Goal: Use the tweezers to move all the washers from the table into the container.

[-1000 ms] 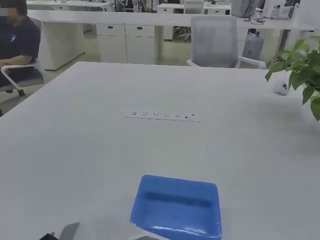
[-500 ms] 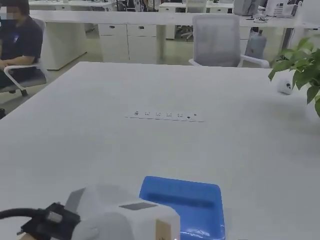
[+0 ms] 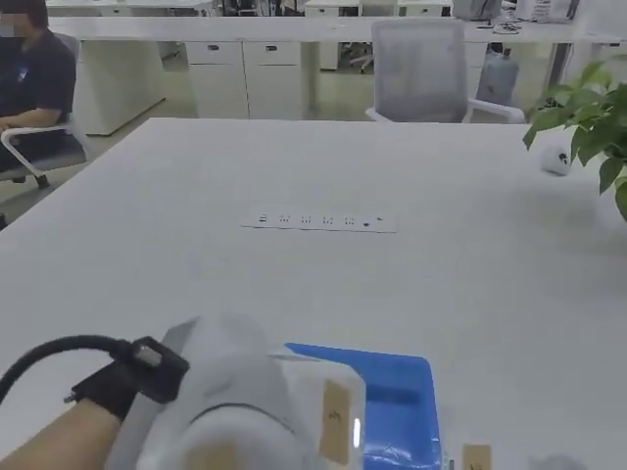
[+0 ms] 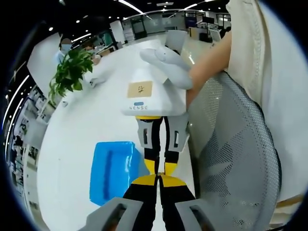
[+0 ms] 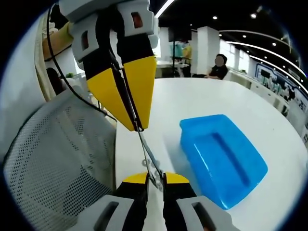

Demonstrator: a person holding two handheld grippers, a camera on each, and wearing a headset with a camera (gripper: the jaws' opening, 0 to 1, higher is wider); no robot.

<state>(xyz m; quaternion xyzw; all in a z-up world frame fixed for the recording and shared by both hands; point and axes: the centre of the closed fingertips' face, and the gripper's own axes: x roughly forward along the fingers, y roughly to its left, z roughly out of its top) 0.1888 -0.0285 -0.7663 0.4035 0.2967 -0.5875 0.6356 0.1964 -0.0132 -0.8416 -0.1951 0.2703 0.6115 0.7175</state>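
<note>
Thin metal tweezers [image 5: 147, 154] run between both grippers above the table's near edge. My left gripper [image 5: 136, 128] comes down from the top of the right gripper view, its yellow jaws shut on the tweezers' upper end. My right gripper [image 5: 155, 180] holds the lower end between its nearly closed tips. In the left gripper view, my left gripper [image 4: 157, 179] meets the right gripper [image 4: 159, 168] tip to tip. The blue container [image 5: 224, 159] [image 4: 113, 171] [image 3: 402, 401] lies beside them on the table. The left gripper's white housing [image 3: 245, 411] covers the container's left part in the head view.
A mesh chair back [image 4: 236, 159] [image 5: 57, 154] stands close behind the grippers. A power strip [image 3: 318, 222] is set into the white table [image 3: 294, 284]. A green plant [image 3: 588, 108] stands at the right edge. A person [image 3: 34, 78] sits at far left.
The left gripper and its gloved hand have risen into the head view from the bottom left, and now hide part of the blue container.
</note>
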